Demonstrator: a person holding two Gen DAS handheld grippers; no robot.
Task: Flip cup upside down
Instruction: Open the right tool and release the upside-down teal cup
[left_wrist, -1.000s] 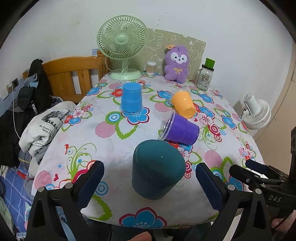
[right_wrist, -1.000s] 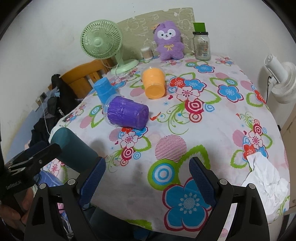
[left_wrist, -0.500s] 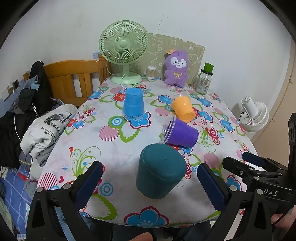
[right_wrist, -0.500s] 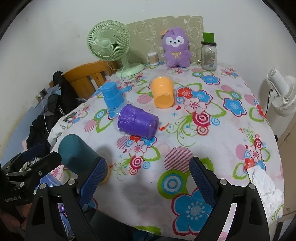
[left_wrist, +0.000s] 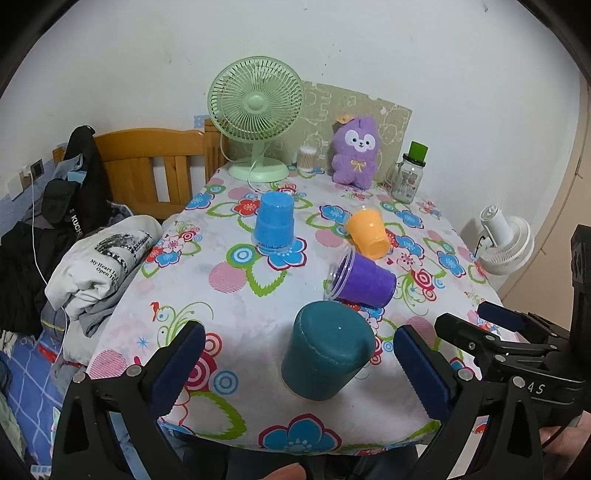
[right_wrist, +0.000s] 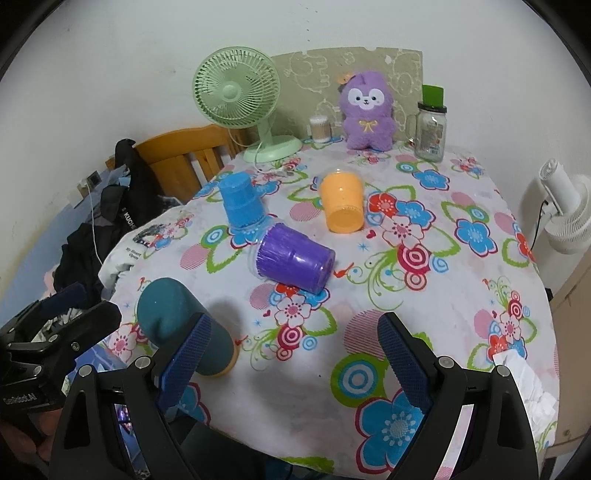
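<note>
From the left wrist view, the left tool (left_wrist: 299, 354) hangs released over the near edge of the bench (left_wrist: 240, 295), its two blue pads spread wide and touching nothing. Between them, a little farther in, the teal cup (left_wrist: 327, 350) stands mouth down on the flowered cloth, closed base up. Just beyond it the purple cup (left_wrist: 364, 282) lies on its side, clear rim toward the left. The orange cup (left_wrist: 367, 232) lies tipped behind that, mouth toward the camera. The blue cup (left_wrist: 275, 225) stands inverted further left. At the far edge are a green fan (left_wrist: 256, 110), a purple plush toy (left_wrist: 354, 151) and a glass jar (left_wrist: 408, 175) with a green lid. The right tool (left_wrist: 491, 325) enters from the right, jaws apart and empty. A wooden chair (left_wrist: 147, 170) and a heap of clothes (left_wrist: 96, 251) stand left of the bench.

From the right wrist view, the right tool (right_wrist: 293, 354) is likewise released, pads wide apart above bare cloth near the front edge. The teal cup (right_wrist: 173, 314) stands at the near left corner, partly behind the left pad, not gripped. The purple cup (right_wrist: 295, 260) lies mid-bench, the blue cup (right_wrist: 242, 205) just behind it, the orange cup (right_wrist: 341, 206) well to the right. The left tool (right_wrist: 70, 308) shows at the left edge. A white fan (right_wrist: 563, 210) stands off the bench at right, and crumpled white paper (right_wrist: 524, 380) lies at the near right corner.
</note>
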